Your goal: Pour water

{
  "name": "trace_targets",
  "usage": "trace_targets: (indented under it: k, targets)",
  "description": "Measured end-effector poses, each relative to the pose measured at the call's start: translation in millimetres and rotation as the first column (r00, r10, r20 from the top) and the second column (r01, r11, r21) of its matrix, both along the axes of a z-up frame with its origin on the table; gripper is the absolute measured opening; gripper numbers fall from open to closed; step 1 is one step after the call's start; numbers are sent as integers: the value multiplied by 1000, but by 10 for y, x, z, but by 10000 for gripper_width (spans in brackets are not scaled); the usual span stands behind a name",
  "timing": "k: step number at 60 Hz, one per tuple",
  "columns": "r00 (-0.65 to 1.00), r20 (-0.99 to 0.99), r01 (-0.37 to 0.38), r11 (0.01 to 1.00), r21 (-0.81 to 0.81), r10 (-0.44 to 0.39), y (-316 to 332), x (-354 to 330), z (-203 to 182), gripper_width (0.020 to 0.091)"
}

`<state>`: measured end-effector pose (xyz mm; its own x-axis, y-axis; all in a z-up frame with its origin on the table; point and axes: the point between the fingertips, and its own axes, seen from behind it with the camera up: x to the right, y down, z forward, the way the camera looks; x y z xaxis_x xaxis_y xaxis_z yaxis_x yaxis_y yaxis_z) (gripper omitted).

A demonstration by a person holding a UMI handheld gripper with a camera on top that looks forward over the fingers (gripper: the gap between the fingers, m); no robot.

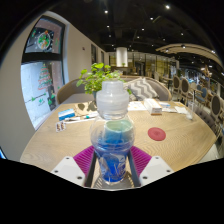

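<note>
Right now the tongs [112, 162] are closing around a clear plastic bottle [112, 135], with both purple pads [84, 158] pressing against its lower sides, so the fingers are standing only as far apart as the bottle is wide. The bottle is standing upright between them (its white cap [112, 97] is on top, a blue label is wrapping its lower half), and its clear body is catching the light.

Beyond the bottle, the light wooden table [50, 140] is stretching away from the tongs. A small red round thing [157, 133] is lying flat on the table, off to the right of the bottle and apart from it. Farther back, a leafy green plant [98, 75] is rising behind the cap, near the table's far edge. Some papers and small items [75, 115] are lying near the far left part of the table, too small to name. A framed poster [42, 40] is hanging on the wall at left.
</note>
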<state>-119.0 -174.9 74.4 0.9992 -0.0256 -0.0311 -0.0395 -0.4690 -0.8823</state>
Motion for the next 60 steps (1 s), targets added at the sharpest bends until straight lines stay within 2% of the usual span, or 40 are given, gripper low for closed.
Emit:
trace_targets:
  k: [1, 6, 10, 15, 20, 21, 27, 34, 39, 45, 51, 56, 60]
  targets:
    - [1000, 5, 5, 1000, 2, -5, 12, 20, -19, 525]
    - [1000, 17, -4, 1000, 25, 3, 61, 18, -6, 491]
    - [1000, 17, 3, 1000, 23, -3, 64, 20, -10, 408]
    - [1000, -4, 3, 1000, 8, -3, 57, -18, 20, 354]
    - [1000, -5, -29, 1000, 9, 29, 71, -174, 117, 353]
    - [999, -7, -38, 999, 11, 38, 79, -221, 147, 325]
    - [997, -31, -70, 996, 50, 72, 189, -479, 443, 324]
    - [975, -186, -95, 987, 127, 118, 387, -844, 881, 324]
    - [920, -363, -87, 980, 182, 149, 549, -1110, 1264, 322]
    - [743, -651, -49, 983, 177, 154, 754, -1313, 1570, 323]
    - [384, -918, -9, 995, 100, 96, 978, -1423, 1685, 322]
    - [50, -998, 24, 999, 29, 28, 1208, -1336, 1600, 319]
    - [-142, -990, 44, 998, -34, -27, 1271, -1221, 1532, 323]
